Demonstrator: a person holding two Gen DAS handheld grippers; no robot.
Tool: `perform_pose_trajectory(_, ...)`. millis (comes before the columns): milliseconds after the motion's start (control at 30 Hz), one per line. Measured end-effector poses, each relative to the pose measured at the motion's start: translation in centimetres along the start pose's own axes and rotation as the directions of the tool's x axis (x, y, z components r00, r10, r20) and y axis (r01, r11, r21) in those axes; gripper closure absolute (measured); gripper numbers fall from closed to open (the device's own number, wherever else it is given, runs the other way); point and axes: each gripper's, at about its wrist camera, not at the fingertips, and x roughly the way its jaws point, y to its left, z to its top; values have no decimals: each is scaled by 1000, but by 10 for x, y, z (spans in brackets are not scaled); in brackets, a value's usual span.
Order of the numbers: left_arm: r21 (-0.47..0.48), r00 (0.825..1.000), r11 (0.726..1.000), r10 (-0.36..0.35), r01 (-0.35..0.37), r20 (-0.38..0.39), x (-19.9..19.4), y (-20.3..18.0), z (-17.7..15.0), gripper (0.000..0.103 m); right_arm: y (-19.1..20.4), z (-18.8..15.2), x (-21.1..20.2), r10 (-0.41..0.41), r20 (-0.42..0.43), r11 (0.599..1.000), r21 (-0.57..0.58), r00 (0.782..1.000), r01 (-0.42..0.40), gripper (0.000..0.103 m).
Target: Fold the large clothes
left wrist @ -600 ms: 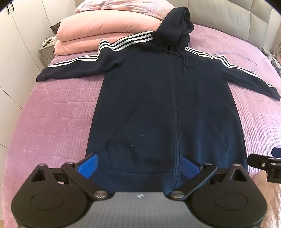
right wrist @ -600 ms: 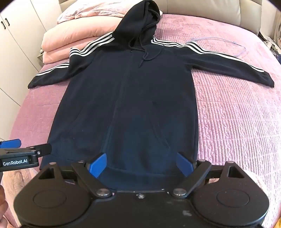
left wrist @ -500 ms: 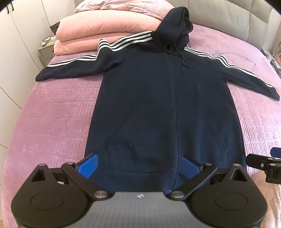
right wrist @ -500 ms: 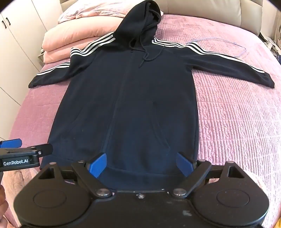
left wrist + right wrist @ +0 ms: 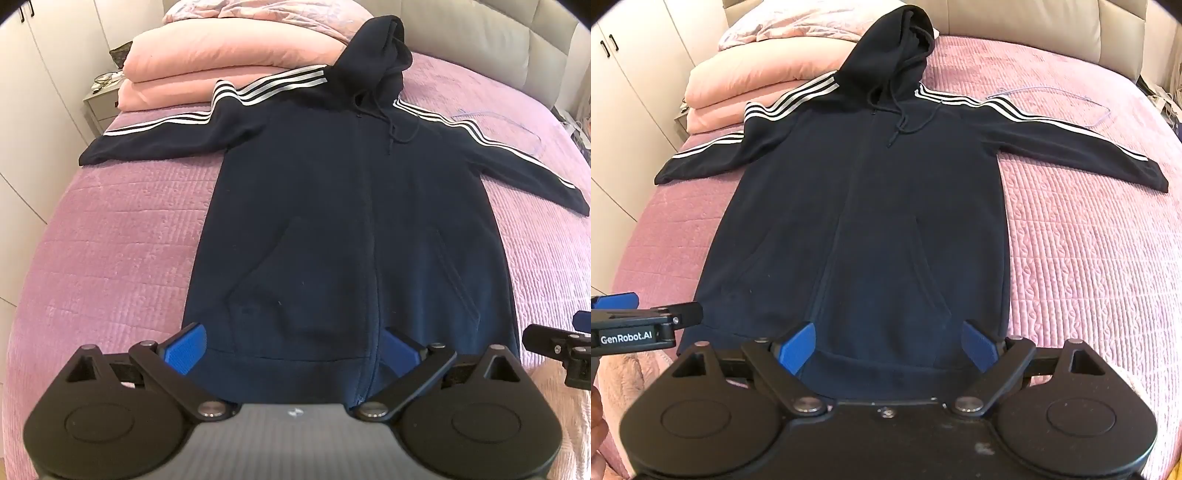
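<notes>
Nearest the cameras, the left gripper is held just above the bottom hem of the hoodie, with its blue pads spread wide and nothing caught between them. The right gripper is held the same way over the hem a bit further to the right, blue pads also set wide apart and gripping nothing. Each gripper is glimpsed at the edge of the other's view, so they're clearly parked side by side at the foot of the bed.

The hoodie itself is laid flat, front up, on a purple quilted bedspread. It's navy, zipped up the middle, with two slanted front pockets seen just past the hem. Both sleeves are stretched straight out to the sides, and white stripes are run along the shoulders and down the arms. The drawstrings are left dangling loose over the chest.

Further back, the hood is propped against a stack of folded pink bedding, and the left shoulder is draped partly up onto that stack. A thin pale cord is looped on the bedspread beyond the right sleeve. A padded headboard is seen behind all that, a small nightstand is tucked in the far left corner, and white wardrobe doors are lined up along the left side.
</notes>
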Motion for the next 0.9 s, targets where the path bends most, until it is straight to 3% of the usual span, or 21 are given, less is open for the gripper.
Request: perform_pose_trajectory(900,-30,1000,1000,0,0,-12,-3,5,-1,2,1,-2,-1,10,2,1000,-29,1000,-10,1)
